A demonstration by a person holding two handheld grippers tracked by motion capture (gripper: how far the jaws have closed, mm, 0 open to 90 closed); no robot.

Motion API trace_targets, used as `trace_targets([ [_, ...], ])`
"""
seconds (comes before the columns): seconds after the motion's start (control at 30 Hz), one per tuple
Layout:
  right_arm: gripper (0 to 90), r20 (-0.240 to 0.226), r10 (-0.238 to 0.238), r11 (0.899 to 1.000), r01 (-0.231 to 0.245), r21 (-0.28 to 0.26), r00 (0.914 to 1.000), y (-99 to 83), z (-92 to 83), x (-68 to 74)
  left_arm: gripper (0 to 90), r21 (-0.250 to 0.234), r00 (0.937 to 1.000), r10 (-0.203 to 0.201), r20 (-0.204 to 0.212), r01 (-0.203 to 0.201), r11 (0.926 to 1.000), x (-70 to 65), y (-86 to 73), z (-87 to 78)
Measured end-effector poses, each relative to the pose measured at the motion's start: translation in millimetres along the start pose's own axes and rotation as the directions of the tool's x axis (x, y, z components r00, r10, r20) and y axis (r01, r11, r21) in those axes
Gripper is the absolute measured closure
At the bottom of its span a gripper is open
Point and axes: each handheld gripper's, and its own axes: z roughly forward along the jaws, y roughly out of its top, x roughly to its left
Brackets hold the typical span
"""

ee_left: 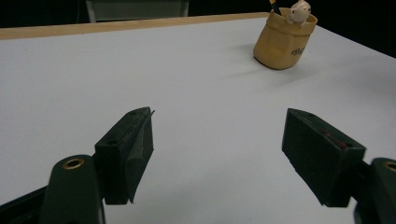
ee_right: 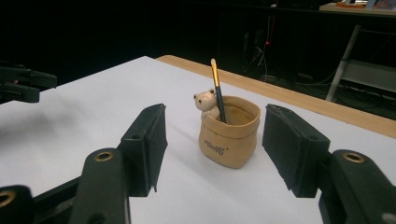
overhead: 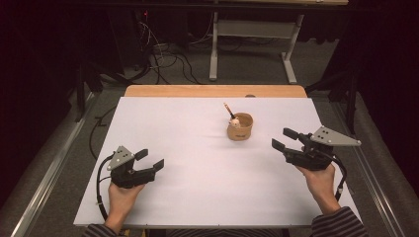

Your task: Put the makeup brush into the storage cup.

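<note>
A tan, bag-shaped pot (overhead: 240,127) stands upright on the white board (overhead: 197,187), right of centre. A small bear figure (ee_right: 205,102) and a dark pencil with a yellow band (ee_right: 217,88) stick out of it. My right gripper (overhead: 282,138) is held just right of the pot, pointing at it, open with nothing between its jaws. In the right gripper view the pot (ee_right: 229,135) stands beyond the jaws, framed by the gap and untouched. My left gripper (overhead: 149,159) rests open at the front left, far from the pot (ee_left: 282,44), with bare board between its jaws.
The white board lies on a wooden table whose far edge (overhead: 212,91) shows behind it. Beyond stand a grey desk frame (overhead: 213,49) and tangled floor cables (overhead: 168,59). Metal rails (overhead: 54,163) run along both sides of the table.
</note>
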Motion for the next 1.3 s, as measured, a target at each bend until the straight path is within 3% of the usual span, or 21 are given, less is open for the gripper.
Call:
trace_targets([
  [1.3, 36.9, 0.034, 0.047, 0.999, -0.048, 0.025, 0.9983, -34.5, -16.9, -4.7, 25.3, -0.004, 1.0, 0.0, 0.006, 0.0, 1.0, -0.9, 0.2, 0.4],
])
